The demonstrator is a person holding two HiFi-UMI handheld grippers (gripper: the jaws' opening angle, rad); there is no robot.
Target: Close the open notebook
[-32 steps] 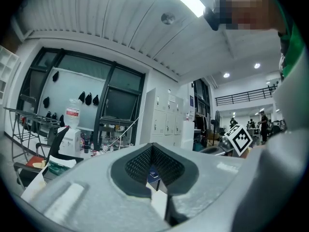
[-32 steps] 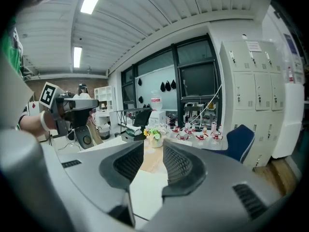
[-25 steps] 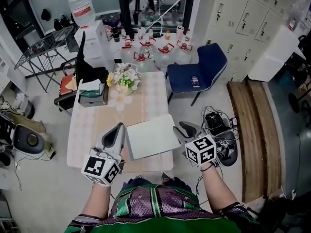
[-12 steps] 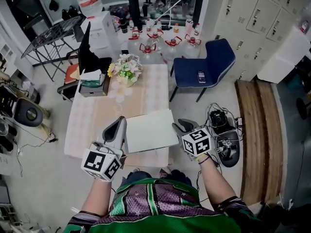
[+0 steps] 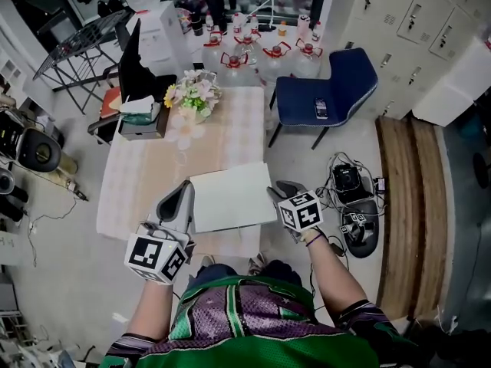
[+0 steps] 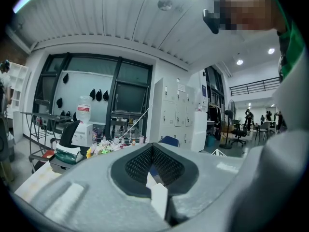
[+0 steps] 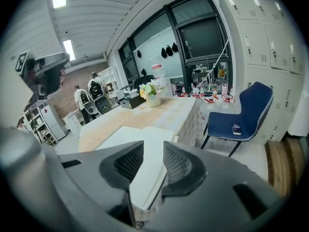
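Observation:
A white notebook (image 5: 230,196) lies flat near the front edge of the pale table (image 5: 146,175), its white face up. My left gripper (image 5: 182,199) hovers at the notebook's left edge with its jaws shut and nothing between them; in the left gripper view (image 6: 152,148) the pads meet at the tips. My right gripper (image 5: 274,193) is at the notebook's right edge, jaws open. In the right gripper view (image 7: 153,150) the notebook (image 7: 130,135) and its thick near edge show through the gap, and the pads do not press on it.
A flower vase (image 5: 192,94) and a grey box with tissues (image 5: 142,121) stand at the table's far end. A blue chair (image 5: 326,90) with a phone on it is to the right. Cables and devices (image 5: 349,198) lie on the floor beside my right arm.
My right gripper has sunk and come in to the notebook's right edge. The left gripper has dropped a little beside the left edge. The notebook has not moved.

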